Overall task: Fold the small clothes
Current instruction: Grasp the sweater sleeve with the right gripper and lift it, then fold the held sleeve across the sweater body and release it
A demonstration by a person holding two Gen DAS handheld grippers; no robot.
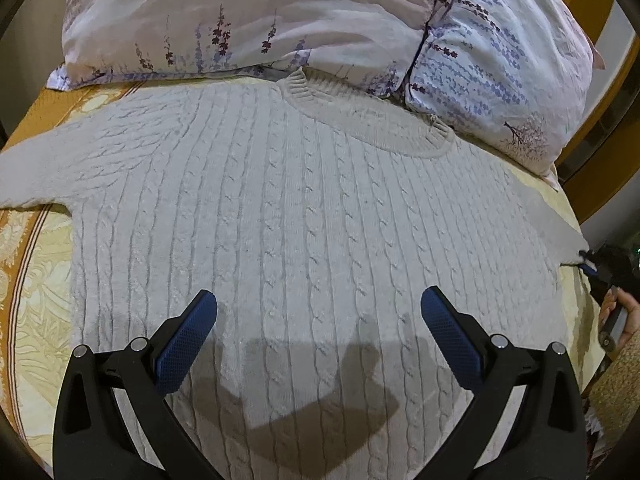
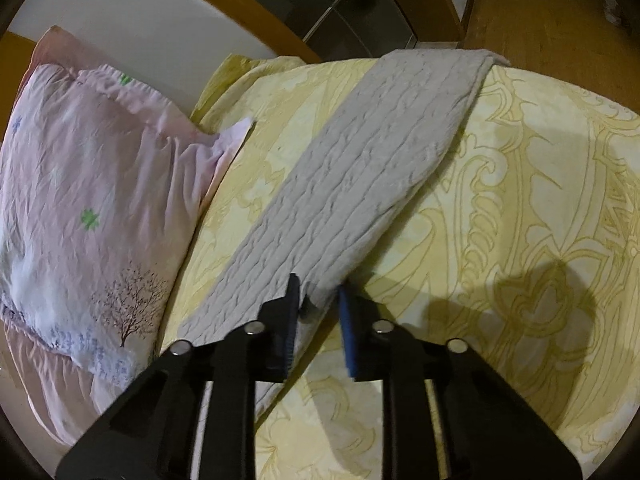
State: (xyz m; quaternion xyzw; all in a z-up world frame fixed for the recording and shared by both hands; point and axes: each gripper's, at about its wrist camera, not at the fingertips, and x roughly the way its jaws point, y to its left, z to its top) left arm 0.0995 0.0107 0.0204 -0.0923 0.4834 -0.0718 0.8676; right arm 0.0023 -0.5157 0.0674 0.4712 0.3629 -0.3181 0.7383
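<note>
A: Sweater [image 1: 304, 208] lies flat, face up, on the bed [image 2: 500, 208], collar toward the pillows [image 1: 280, 16]. It's spread so you can fold sleeves in first, I'd say.

B: Claws?

A: Your right claw [image 2: 320, 304] is pinched narrow on the lower edge of the right sleeve [image 2: 360, 168], near the armpit; knit sits between the blue pads. Good spot imo: it lets you swing the sleeve over the body. Your left claw [image 1: 320, 308] hangs wide over the sweater's middle, holding nothing, pads clear of the knit.

B: Anything in the way?

A: Pillows crowd the collar, and one sits just beside the sleeve's upper edge. The cuff end reaches the bed's far edge w/ the floor [image 2: 560, 12] beyond, so it could slip off. Left sleeve [image 1: 36, 168] runs out of view.
</note>
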